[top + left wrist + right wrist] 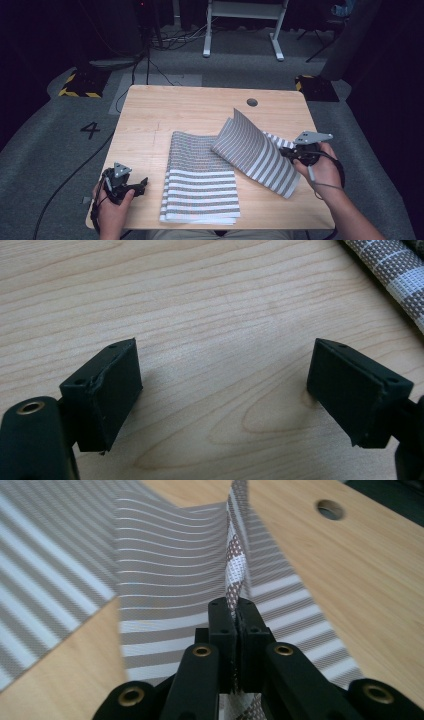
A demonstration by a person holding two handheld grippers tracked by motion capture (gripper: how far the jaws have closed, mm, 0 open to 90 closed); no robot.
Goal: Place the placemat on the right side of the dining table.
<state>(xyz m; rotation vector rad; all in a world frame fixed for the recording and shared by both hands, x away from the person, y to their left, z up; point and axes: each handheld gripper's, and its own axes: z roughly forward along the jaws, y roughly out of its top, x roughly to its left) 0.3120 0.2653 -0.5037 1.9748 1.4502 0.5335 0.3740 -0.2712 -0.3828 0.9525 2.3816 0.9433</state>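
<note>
Two claws work over the wooden bench (150, 115): the right claw (286, 153) is clamped on the edge of a striped woven placemat (255, 150), lifting it above a stack of placemats (200, 185). The left claw (140, 186) stands apart over bare wood. A cable hole (252, 102) lies beyond.

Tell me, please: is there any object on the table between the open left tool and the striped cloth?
Nothing visible. Only bare table lies between the left tool and the striped cloth; the right tool already grips its edge.
</note>
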